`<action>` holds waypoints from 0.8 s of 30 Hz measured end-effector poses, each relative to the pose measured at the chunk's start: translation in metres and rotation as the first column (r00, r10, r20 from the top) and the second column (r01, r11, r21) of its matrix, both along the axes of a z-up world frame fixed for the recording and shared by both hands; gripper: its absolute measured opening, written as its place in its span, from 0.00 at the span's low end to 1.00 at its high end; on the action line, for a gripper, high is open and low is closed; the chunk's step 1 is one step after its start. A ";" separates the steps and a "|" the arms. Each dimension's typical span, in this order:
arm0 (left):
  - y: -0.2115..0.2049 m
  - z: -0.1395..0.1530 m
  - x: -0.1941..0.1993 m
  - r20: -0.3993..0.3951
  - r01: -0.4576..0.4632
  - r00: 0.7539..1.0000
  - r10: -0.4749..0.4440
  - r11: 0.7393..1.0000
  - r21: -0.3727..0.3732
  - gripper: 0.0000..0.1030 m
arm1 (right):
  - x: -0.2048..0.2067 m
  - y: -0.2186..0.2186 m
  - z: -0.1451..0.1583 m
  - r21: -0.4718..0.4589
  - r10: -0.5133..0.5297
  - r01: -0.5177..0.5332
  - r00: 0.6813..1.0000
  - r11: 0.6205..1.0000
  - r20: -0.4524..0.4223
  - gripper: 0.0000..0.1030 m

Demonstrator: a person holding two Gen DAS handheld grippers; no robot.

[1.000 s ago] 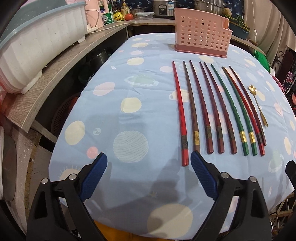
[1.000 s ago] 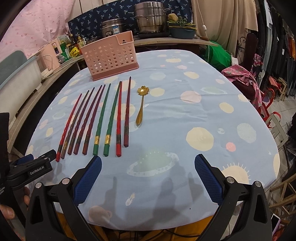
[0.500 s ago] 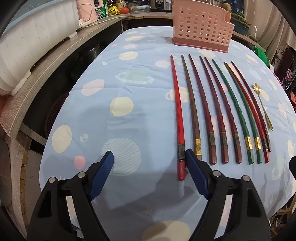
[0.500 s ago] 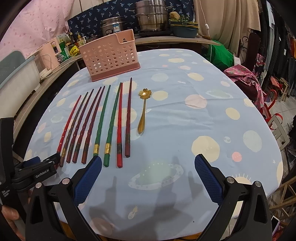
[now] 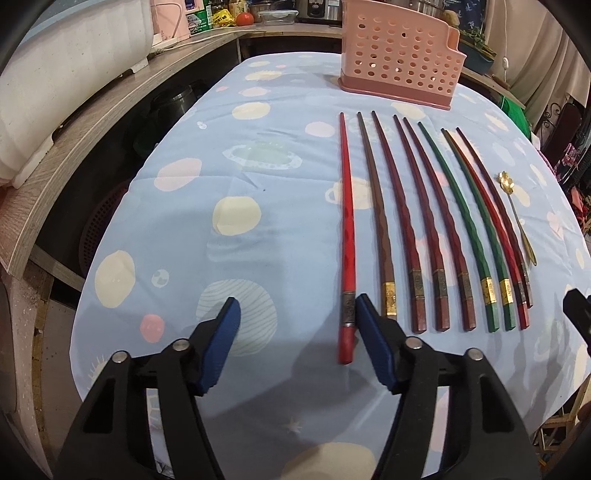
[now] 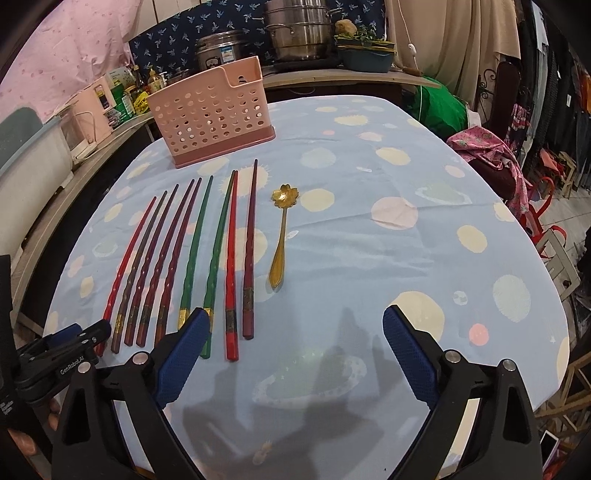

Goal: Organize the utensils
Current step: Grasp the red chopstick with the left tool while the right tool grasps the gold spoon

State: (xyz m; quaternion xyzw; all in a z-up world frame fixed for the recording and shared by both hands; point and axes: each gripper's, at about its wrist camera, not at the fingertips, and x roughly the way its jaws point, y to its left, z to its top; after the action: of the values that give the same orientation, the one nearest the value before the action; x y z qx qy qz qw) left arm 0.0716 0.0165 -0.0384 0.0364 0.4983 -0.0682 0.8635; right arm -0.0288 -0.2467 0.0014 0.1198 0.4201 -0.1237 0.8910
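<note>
Several chopsticks lie side by side on the blue spotted tablecloth, tips toward a pink perforated basket. A gold flower-bowled spoon lies right of them. My left gripper hovers low over the cloth, jaws closing. The near end of the bright red chopstick sits between them, just inside the right finger, and the pads do not press it. My right gripper is wide, jaws closing a little. The near ends of the two rightmost chopsticks lie between them, untouched.
A wooden counter runs along the table's left side with a white tub and kitchen appliances. Steel pots stand behind the table. A chair with pink cloth is at the right. The table's near edge is just under both grippers.
The left gripper's jaws have narrowed and shifted right, so the red chopstick's end now lies inside the right finger. The right gripper has moved toward the chopsticks, its jaws slightly narrower.
</note>
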 end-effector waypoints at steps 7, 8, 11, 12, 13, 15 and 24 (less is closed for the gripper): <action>0.002 0.003 0.008 -0.008 -0.003 1.000 0.003 1.000 -0.015 0.17 | 0.028 -0.013 -0.001 0.014 -0.013 0.013 1.000 1.000 0.002 0.70; 0.002 0.003 0.010 -0.008 -0.004 1.000 0.004 1.000 -0.013 0.15 | 0.033 -0.013 -0.002 0.014 -0.011 0.011 1.000 1.000 0.001 0.68; 0.002 0.003 0.012 -0.011 -0.004 1.000 0.004 1.000 -0.011 0.13 | 0.046 -0.014 -0.007 0.017 -0.005 0.005 1.000 1.000 -0.008 0.59; 0.002 0.003 0.012 -0.011 -0.004 1.000 0.003 1.000 -0.009 0.13 | 0.049 -0.013 -0.009 0.015 -0.001 0.001 1.000 1.000 -0.012 0.55; 0.001 0.003 0.013 -0.010 -0.003 1.000 0.003 1.000 -0.005 0.13 | 0.052 -0.013 -0.012 0.012 0.003 -0.003 1.000 1.000 -0.018 0.50; 0.000 0.003 0.013 -0.009 -0.004 1.000 0.004 1.000 -0.002 0.13 | 0.058 -0.011 -0.017 0.014 0.012 -0.011 0.999 1.000 -0.033 0.42; -0.001 0.003 0.013 -0.011 -0.009 1.000 0.009 1.000 0.006 0.13 | 0.059 -0.010 -0.030 -0.011 0.020 -0.021 0.999 1.000 -0.046 0.19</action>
State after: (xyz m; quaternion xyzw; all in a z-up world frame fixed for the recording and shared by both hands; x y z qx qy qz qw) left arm 0.0849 0.0155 -0.0349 0.0365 0.5036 -0.0631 0.8609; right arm 0.0300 -0.2570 -0.0289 0.1077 0.4410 -0.1197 0.8830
